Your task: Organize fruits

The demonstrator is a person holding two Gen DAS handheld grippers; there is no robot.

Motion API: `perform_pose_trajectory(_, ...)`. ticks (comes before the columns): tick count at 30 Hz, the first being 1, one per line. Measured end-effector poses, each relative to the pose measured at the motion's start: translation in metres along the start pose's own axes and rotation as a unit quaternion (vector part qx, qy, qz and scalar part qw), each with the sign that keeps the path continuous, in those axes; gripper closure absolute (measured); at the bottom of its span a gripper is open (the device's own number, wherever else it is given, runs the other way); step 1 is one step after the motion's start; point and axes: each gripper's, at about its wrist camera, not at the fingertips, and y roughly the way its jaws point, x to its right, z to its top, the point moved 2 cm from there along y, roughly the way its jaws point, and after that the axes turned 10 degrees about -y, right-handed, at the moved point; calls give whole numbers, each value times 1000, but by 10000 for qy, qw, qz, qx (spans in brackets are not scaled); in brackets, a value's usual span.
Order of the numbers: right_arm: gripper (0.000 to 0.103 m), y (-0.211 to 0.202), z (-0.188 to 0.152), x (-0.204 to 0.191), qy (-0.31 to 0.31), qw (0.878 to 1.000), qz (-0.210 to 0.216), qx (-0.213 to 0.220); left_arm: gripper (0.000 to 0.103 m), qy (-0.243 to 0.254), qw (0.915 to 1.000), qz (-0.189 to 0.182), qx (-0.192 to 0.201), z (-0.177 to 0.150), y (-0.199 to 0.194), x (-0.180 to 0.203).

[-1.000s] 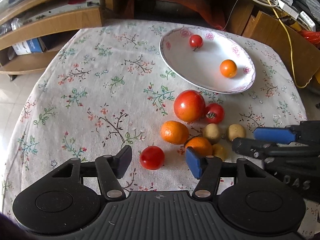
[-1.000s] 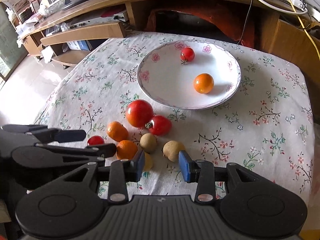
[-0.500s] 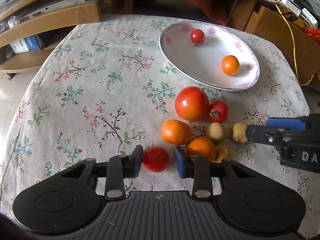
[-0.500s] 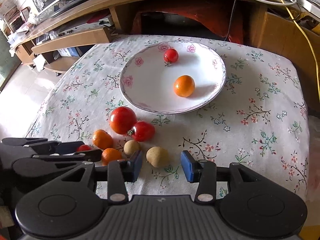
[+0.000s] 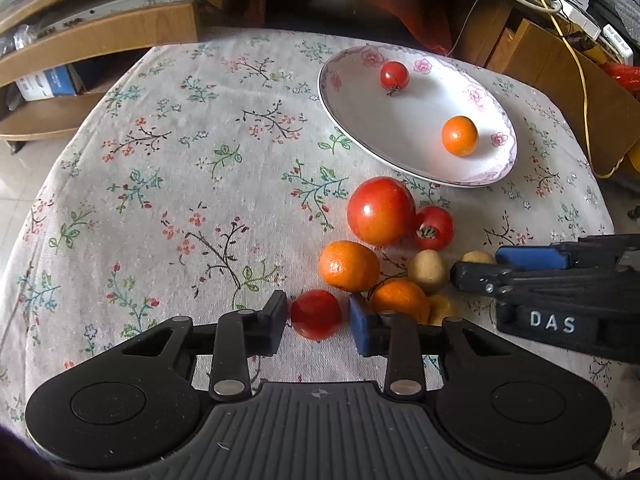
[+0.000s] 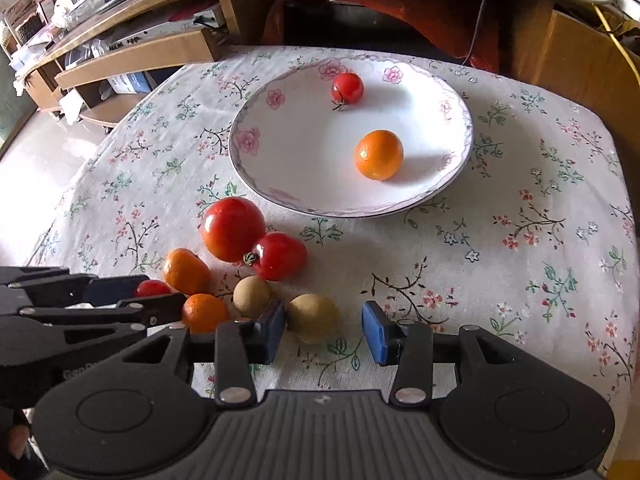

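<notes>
Floral tablecloth point(image 5: 168, 184) covers the round table; wooden shelving point(image 6: 132, 52) runs behind it. White flowered plate point(image 6: 256, 148) taken as landmark, at the far side of the cloth. Inside the plate: one cherry tomato point(image 6: 347, 88) toward its far rim, one small orange point(image 6: 379, 155) toward its near right. Just outside the plate's near-left rim sits a large tomato point(image 6: 233, 228), touching a smaller stemmed tomato point(image 6: 279, 256) beside it. Nearer to the cameras than those two, farther from the plate: two mandarins point(image 5: 349, 266), a pale brown round fruit point(image 6: 252, 296), and a second brown fruit point(image 6: 313, 318). Left gripper point(image 5: 318, 322) is low over the cloth on the side of the cluster away from the plate; its jaws flank a small red tomato point(image 5: 316, 314), left pad touching or nearly so, a slim gap at the blue right pad; firm contact cannot be confirmed. Right gripper point(image 6: 324, 330) has jaws spread wide around the second brown fruit; left pad just beside it, right pad clearly apart. Both fruits appear to rest on the cloth.
</notes>
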Motion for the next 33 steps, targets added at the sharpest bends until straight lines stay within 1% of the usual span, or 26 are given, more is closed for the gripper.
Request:
perform_pose_trajectory(3,63,1,2,-4,-182,9998,-48,15,61,81,9999,69,23,0,1,1)
perform_pose_trajectory(4,68,1,1,-5,-236,9997,-39,15,61,122,9999,98,35,0,1,2)
perform_pose_trajectory(5,72,1,2,-7,-269,9996,-36,6,62,148,9998,129,47,0,1,2)
perform_pose_trajectory(10,72,-3,-2,-11,-468,9987,-183,0,68,271,9994,195,54,-2,-2,3)
perform_pose_trajectory(14,72,-14,-10,-7,-420,9990,-131,1,68,303,9994,140,9,-6,-7,3)
perform_pose_trajectory(20,72,-38,-23,-2,-267,9996,-82,65,69,292,9995,-41,68,-13,-23,3)
perform_pose_trajectory(23,72,-46,-35,-6,-335,9994,-108,-10,69,350,9994,-69,12,-20,-24,4)
perform_pose_trajectory(30,72,-41,-56,-20,-590,9976,-257,-259,68,452,9989,-65,-122,-29,-20,6)
perform_pose_trajectory(33,72,-37,-57,-21,-623,9973,-288,-262,66,350,9993,-99,-121,-27,-19,2)
